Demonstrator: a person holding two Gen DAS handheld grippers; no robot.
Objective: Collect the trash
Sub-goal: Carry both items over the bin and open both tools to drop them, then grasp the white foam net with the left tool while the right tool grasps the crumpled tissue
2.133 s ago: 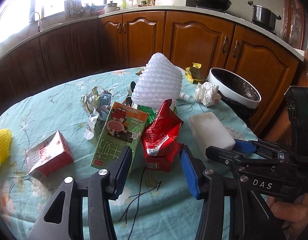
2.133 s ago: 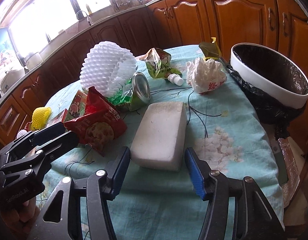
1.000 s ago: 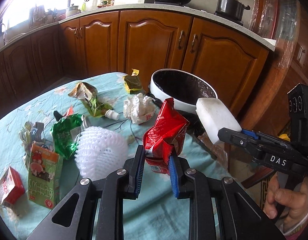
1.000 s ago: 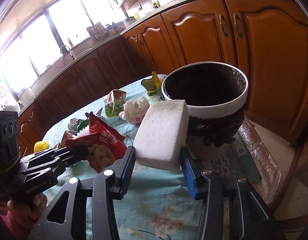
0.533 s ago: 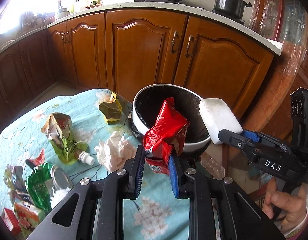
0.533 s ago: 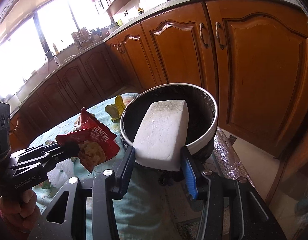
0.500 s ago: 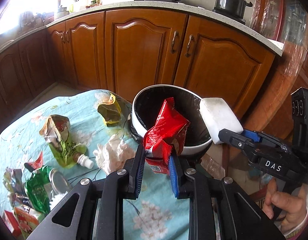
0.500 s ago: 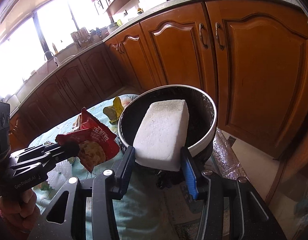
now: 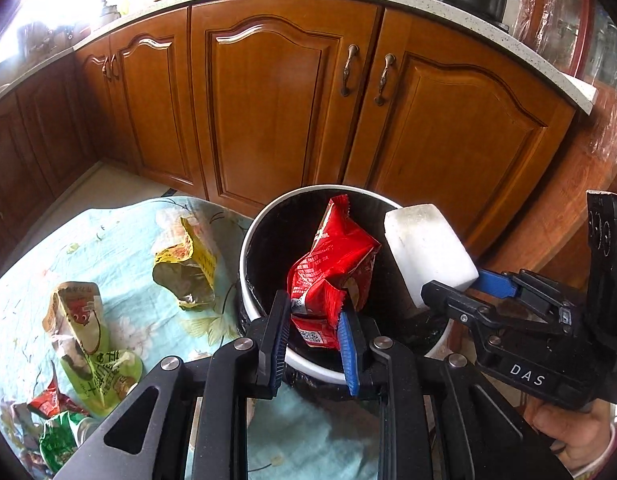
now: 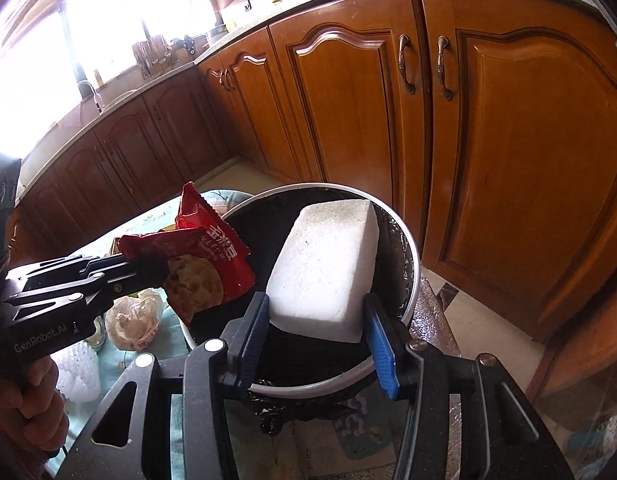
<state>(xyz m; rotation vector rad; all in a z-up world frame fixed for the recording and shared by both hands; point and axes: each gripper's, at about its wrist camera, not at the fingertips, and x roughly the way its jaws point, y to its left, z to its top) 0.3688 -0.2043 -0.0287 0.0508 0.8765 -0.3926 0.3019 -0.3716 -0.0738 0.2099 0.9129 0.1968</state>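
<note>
Both pairs of jaws are clamped on trash: the left gripper [image 9: 314, 334] grips the lower end of a red snack bag [image 9: 332, 258], its blue pads pressed against the crumpled foil, and the right gripper [image 10: 316, 334] pinches a white foam block [image 10: 324, 268] across its near end; both pieces hang over the open mouth of the trash bin [image 10: 414, 276], a round white-rimmed pail lined with a black bag that stands just beside the table edge; the bag stands upright above the bin's near half, the block tilts up and away over the right half, the two near each other but apart; on the floral tablecloth [image 9: 120, 248] to the left lie a yellow wrapper [image 9: 188, 270], a green pouch [image 9: 88, 344] and smaller crumpled scraps; wooden cabinets [image 9: 268, 92] rise behind the bin.
</note>
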